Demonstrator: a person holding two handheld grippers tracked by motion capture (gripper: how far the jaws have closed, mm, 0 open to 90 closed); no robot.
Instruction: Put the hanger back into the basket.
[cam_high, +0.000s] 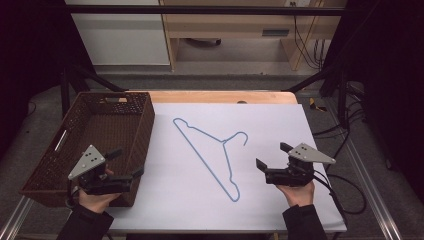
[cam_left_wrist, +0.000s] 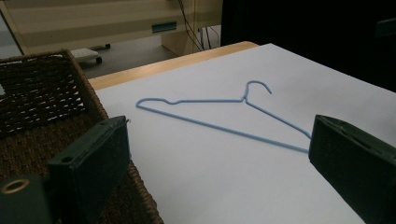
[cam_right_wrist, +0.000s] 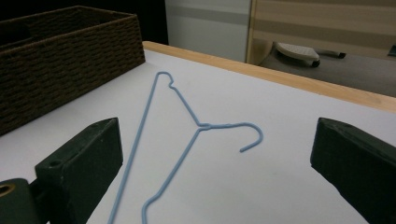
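The blue wire hanger (cam_high: 212, 150) lies flat on the white sheet (cam_high: 200, 210) that covers the table, near the centre of the high view, its hook (cam_high: 242, 136) curling toward the right of the frame and its long lower bar running from upper left to lower centre. Nothing touches it. In the left gripper view the hanger (cam_left_wrist: 219, 116) sits in the middle of the frame, between and beyond the two black jaws. In the right gripper view the hanger (cam_right_wrist: 187, 140) occupies the centre, hook (cam_right_wrist: 250, 135) toward the right.

The left gripper (cam_high: 127, 165) sits at lower left of the high view, held in a hand (cam_high: 95, 200) over the near corner of the brown woven basket (cam_high: 35, 170), well apart from the hanger. Its jaws are spread wide with nothing between them.

The right gripper (cam_high: 272, 155) sits at lower right of the high view, held in a hand (cam_high: 297, 192) above the sheet, near the hanger's lower end but clear of it. Its jaws likewise stand spread and empty.

The basket fills the left of the high view, its right wall just beside the edge of the sheet. Bare wood of the table (cam_high: 220, 96) shows along the far edge.
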